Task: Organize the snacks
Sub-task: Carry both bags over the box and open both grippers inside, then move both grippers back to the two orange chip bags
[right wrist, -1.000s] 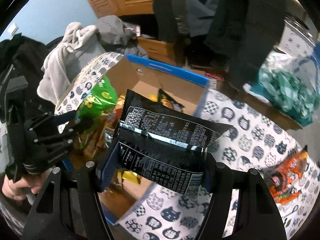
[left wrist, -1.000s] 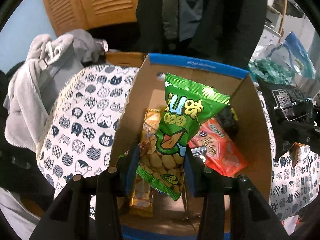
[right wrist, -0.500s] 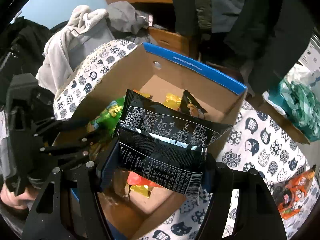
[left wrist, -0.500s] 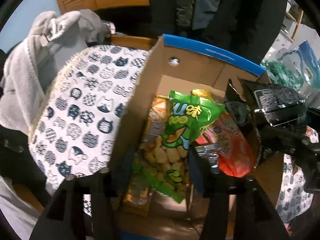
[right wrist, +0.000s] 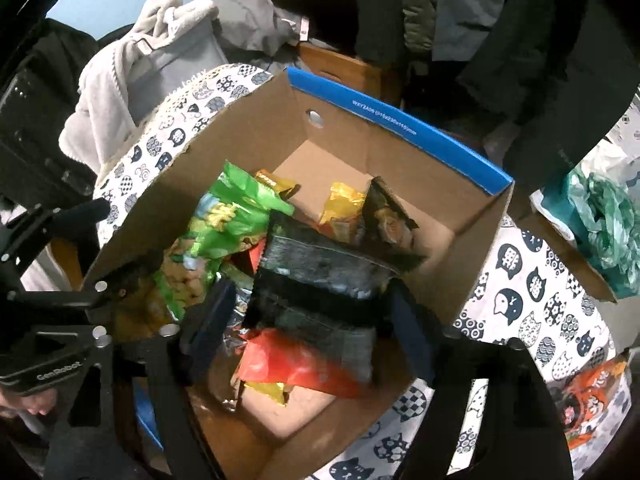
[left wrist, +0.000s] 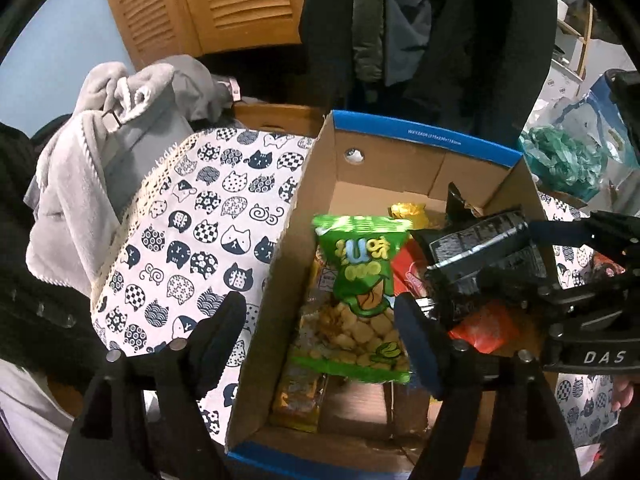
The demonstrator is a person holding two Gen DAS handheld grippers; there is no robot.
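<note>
**Snack box on a cat-print cloth, both tongs over it**

The tabletop [left wrist: 208, 240] is covered with a white cloth printed with dark cat faces. At ten o'clock in the left wrist view a grey fleece garment [left wrist: 80, 184] is heaped at the cloth's edge. Behind it stand wooden louvred doors [left wrist: 224, 4], with dark coats [left wrist: 420, 24] hanging at twelve o'clock. At two o'clock lies a crumpled teal plastic bag [left wrist: 560, 160]. In the right wrist view an orange packet [right wrist: 592, 396] lies on the cloth at four o'clock, outside the box.

A cardboard box [left wrist: 384, 164] with blue-edged flaps sits open on the cloth. Inside, a green snack bag [left wrist: 360, 292] lies along the left wall on top of other packets. A yellow packet [right wrist: 340, 204] rests toward the far end, and a red packet [right wrist: 288, 360] lies near the middle, partly under a black snack bag [right wrist: 320, 292].

The left tongs [left wrist: 320, 340] are spreading apart; the green bag lies between the fingers, clear of both pads. The right tongs [right wrist: 308, 332] are also spreading, with the black bag between them down in the box, blurred; the pads look clear of it.
</note>
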